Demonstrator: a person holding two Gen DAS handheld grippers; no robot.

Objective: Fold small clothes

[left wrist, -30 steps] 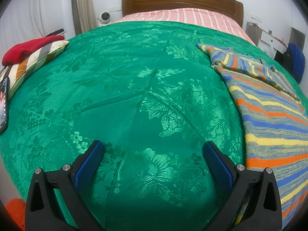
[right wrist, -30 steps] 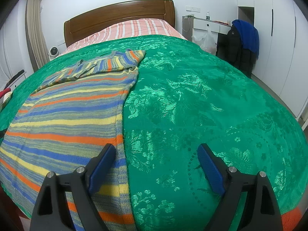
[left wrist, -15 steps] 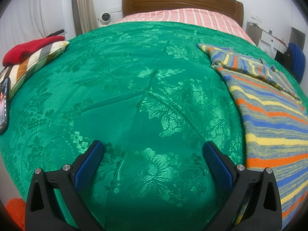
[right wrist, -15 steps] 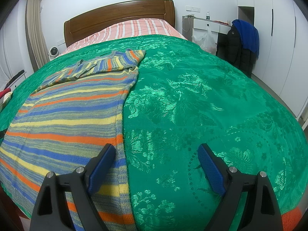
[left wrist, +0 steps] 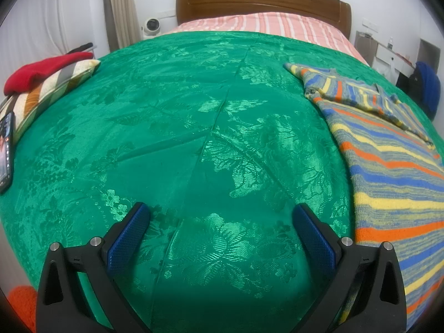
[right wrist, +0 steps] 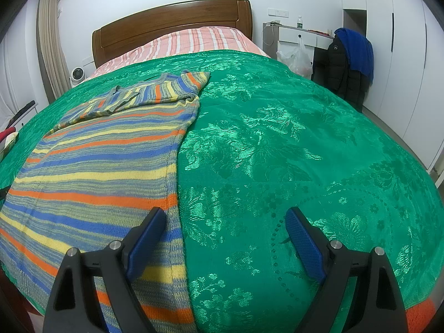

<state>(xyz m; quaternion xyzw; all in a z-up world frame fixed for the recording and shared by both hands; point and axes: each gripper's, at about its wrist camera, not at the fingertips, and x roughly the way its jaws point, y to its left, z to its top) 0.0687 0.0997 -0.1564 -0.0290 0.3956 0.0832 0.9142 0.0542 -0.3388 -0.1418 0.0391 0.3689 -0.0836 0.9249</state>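
A striped knit sweater (right wrist: 100,163) in blue, orange and yellow lies flat on the green bedspread (right wrist: 277,152), its sleeve folded across the top. In the left wrist view the same sweater (left wrist: 388,172) lies at the right. My left gripper (left wrist: 222,212) hovers open over bare bedspread (left wrist: 180,127), left of the sweater, with nothing between its fingers. My right gripper (right wrist: 224,216) is open too; its left finger (right wrist: 147,236) hangs over the sweater's right edge near the hem, and its right finger (right wrist: 304,238) is over the bedspread.
A striped pillow (left wrist: 47,91) with a red garment (left wrist: 44,69) on it and a phone (left wrist: 5,152) sit at the bed's left edge. Wooden headboard (right wrist: 172,30) at the far end. A chair with dark and blue coats (right wrist: 347,61) stands right of the bed.
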